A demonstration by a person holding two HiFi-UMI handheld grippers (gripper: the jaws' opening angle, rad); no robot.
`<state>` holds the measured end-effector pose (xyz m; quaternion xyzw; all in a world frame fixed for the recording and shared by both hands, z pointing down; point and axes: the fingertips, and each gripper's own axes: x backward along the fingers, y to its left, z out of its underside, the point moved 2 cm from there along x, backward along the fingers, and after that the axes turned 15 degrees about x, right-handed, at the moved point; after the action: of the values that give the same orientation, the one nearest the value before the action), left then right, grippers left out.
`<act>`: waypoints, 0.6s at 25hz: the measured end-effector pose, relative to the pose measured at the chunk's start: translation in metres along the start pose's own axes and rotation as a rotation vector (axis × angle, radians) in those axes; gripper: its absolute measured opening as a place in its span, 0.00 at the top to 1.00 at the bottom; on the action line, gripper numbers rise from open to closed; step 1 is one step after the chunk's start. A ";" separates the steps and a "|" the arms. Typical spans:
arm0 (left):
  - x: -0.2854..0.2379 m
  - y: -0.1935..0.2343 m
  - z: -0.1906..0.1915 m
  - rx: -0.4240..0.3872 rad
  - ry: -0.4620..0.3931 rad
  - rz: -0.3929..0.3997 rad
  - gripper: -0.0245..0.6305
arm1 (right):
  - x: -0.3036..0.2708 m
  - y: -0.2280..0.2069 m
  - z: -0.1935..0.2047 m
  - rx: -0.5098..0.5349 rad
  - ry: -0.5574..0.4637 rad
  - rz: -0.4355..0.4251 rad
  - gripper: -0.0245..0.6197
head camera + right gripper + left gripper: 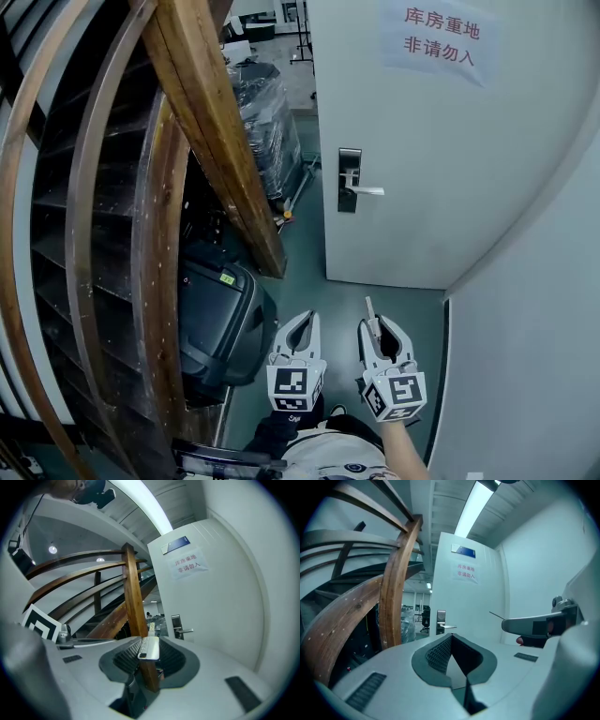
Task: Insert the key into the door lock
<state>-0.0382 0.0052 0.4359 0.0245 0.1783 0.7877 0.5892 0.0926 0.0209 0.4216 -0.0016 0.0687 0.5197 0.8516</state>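
A white door (450, 150) stands ahead with a dark lock plate (349, 180) and a silver handle (367, 191). My right gripper (380, 325) is shut on a silver key (369, 310), whose blade points up towards the door. In the right gripper view the key (149, 646) sits between the pads, and the lock plate (176, 626) is far beyond it to the right. My left gripper (302, 324) hangs beside the right one, shut on nothing. The left gripper view shows the lock plate (441, 622) well ahead and the key's blade (497, 616) at the right.
A curved wooden staircase (216, 141) rises at the left, close to the door. A black case (220, 319) lies under it beside my left gripper. A wrapped pallet (267, 122) stands further back. A white wall (534, 328) closes the right side. A paper sign (439, 37) hangs on the door.
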 end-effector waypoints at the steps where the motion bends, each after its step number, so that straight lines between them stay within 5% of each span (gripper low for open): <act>1: -0.010 0.005 -0.003 0.002 -0.001 0.005 0.96 | -0.011 -0.001 -0.001 0.003 0.000 0.002 0.78; 15: -0.141 0.079 -0.055 -0.013 0.023 0.111 0.96 | -0.158 -0.020 -0.012 -0.003 0.034 0.097 0.78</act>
<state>-0.0815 -0.1600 0.4331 0.0215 0.1782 0.8205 0.5427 0.0382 -0.1289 0.4269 -0.0083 0.0823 0.5603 0.8241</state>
